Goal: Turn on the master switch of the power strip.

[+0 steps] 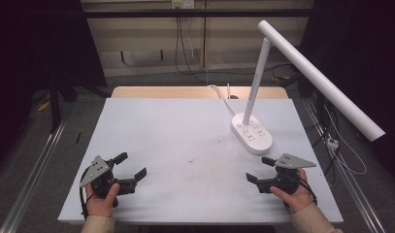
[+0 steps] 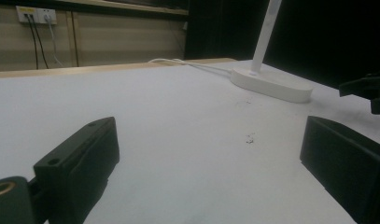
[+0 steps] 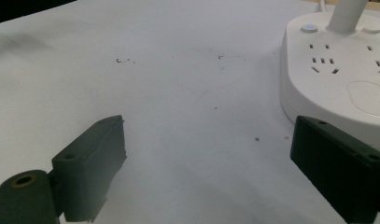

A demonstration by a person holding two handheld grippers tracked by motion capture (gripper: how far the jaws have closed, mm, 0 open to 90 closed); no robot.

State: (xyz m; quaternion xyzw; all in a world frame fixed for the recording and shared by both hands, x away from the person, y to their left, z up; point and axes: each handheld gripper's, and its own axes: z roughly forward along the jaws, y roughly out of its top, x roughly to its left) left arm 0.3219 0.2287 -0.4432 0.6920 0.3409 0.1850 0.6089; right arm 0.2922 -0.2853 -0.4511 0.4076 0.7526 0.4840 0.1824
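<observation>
White tabletop (image 1: 185,141) takes up the middle of the high view, bare apart from a few dark specks (image 1: 190,159) near centre. Left gripper (image 1: 133,165) sits lower left of that frame, held in a hand (image 1: 102,198) at the bottom edge, grey plate on top, jaws spread wide with nothing between them. Right gripper (image 1: 258,169) is lower right, in the other hand (image 1: 294,194), jaws also released and empty, pointing toward frame centre. White desk lamp (image 1: 252,133) stands right of centre; its oval base carries socket holes, a slim stem rises from it, and the long head bar runs toward the right edge. Lamp base lies just above the right gripper in the frame, near but not touching. Its white cable (image 1: 223,97) runs from the base toward the top of the table. In the left gripper view both black jaws stand far apart at the bottom corners, lamp base (image 2: 271,84) upper right, part of the other gripper (image 2: 369,91) at the right edge. In the right gripper view the jaws gape over bare table, lamp base (image 3: 337,70) filling the upper right, just beyond the right-hand jaw. Wall sockets (image 2: 36,15) show upper left of the left gripper view.
</observation>
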